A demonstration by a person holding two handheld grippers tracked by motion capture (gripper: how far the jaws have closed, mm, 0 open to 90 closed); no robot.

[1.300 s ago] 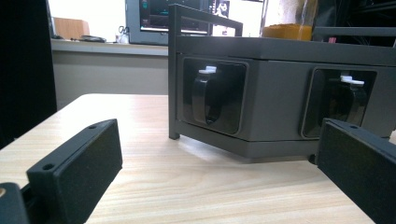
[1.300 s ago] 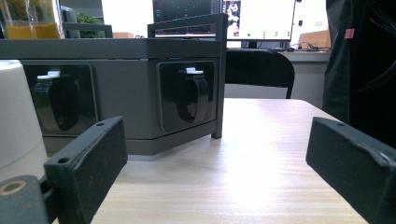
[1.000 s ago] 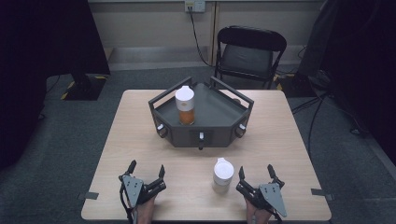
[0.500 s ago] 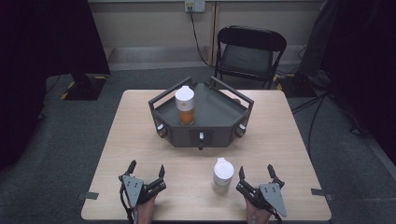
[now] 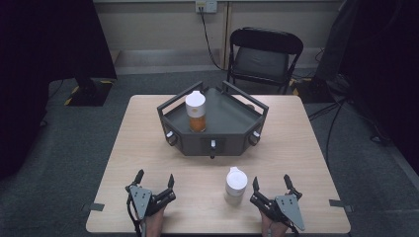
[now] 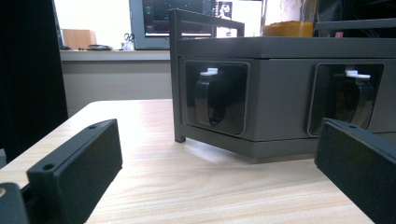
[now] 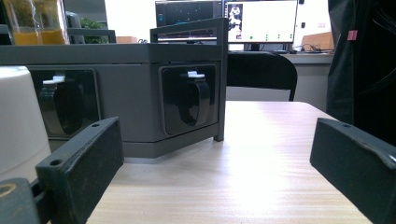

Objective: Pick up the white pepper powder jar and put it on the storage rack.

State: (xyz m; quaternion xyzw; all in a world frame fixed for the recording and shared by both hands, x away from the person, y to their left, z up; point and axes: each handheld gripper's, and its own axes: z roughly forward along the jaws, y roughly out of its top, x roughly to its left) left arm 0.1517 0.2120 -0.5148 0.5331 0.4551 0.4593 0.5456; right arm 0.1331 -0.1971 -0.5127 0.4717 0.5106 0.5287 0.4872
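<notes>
A dark grey railed tray point(image 5: 232, 118) stands at the back middle of the table. In its left part stands a jar of orange stuff with a white lid point(image 5: 195, 112). A white capped bottle point(image 5: 235, 185) stands upright on the table, just left of my right gripper point(image 5: 271, 180). That gripper is open; its jaws have just been opening, with nothing between them. My left gripper point(image 5: 156, 176) rests open and empty at the front left. The left gripper view looks between the jaws of the left gripper point(image 6: 218, 140) at the tray's front wall point(image 6: 280, 93). The right gripper view shows the right gripper point(image 7: 217, 140), the tray point(image 7: 126, 93) and the bottle point(image 7: 18, 121) at the left edge.
The wooden table point(image 5: 296, 143) has bare top on both sides of the tray and between the grippers. A black folding chair point(image 5: 264, 57) stands behind it. Dark curtains hang at the left and right. Lit monitors point(image 7: 259, 21) glow far behind.
</notes>
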